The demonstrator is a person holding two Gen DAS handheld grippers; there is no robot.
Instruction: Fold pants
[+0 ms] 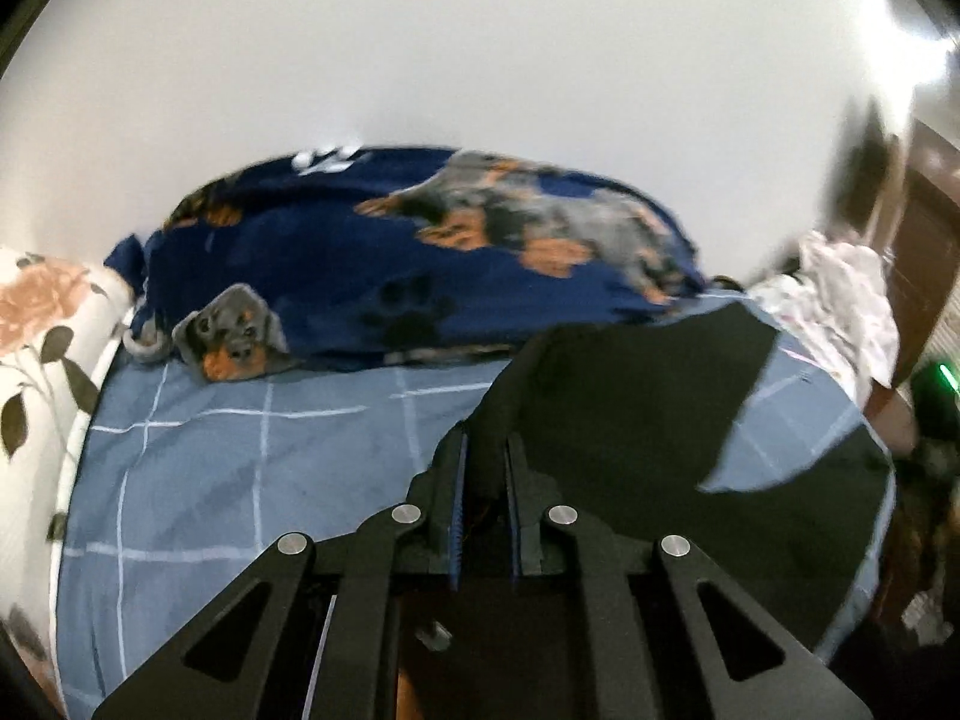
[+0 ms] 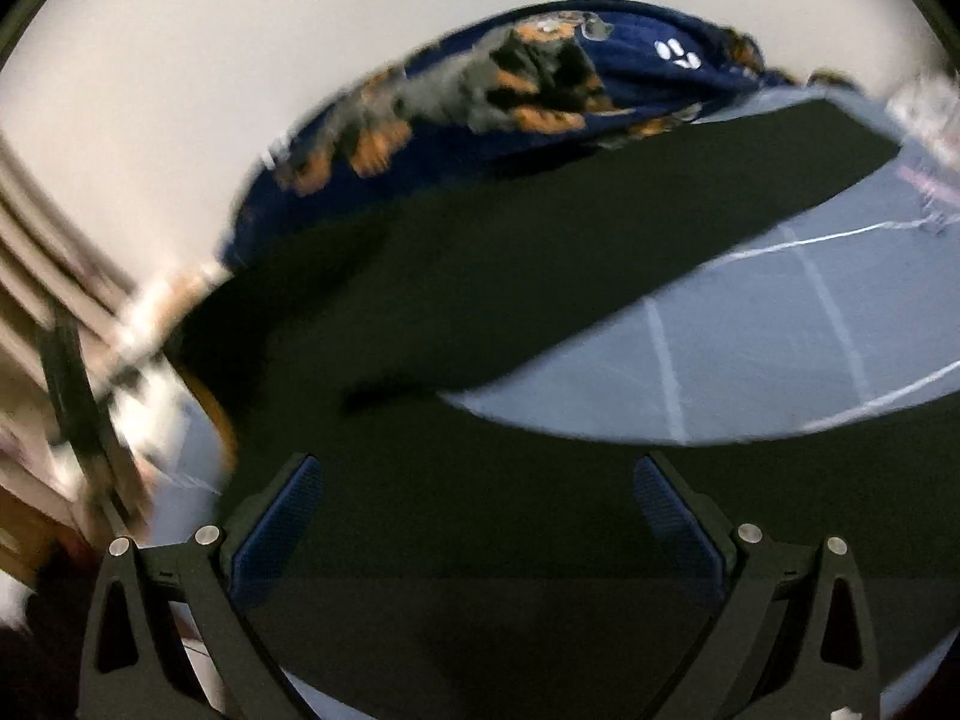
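A: Bed (image 1: 240, 450), blue sheet with a white grid; white wall (image 1: 480, 48) behind. Next item?

B: Pants (image 1: 630, 396), black, spread on the sheet; one leg runs toward the blanket (image 1: 372, 252). No label legible on them.

A: Blanket details?

B: Navy fleece, dog and paw prints, bunched along the wall. White logo near its top edge, blurred, unreadable in both views.

A: Left gripper (image 1: 486, 468)?

B: Jaws narrow, pinching a raised fold of the pants.

A: Right gripper (image 2: 477, 516)?

B: Jaws wide, over the pants; nothing between the pads (image 2: 276, 534).

A: Left view only?

B: Floral pillow (image 1: 42, 324) at the left edge, white crumpled cloth (image 1: 840, 300) at the right, green light (image 1: 947, 373) beyond it.

A: Right view only?

B: Long straight leg edge across the sheet; left side streaked with motion blur, contents indistinct.
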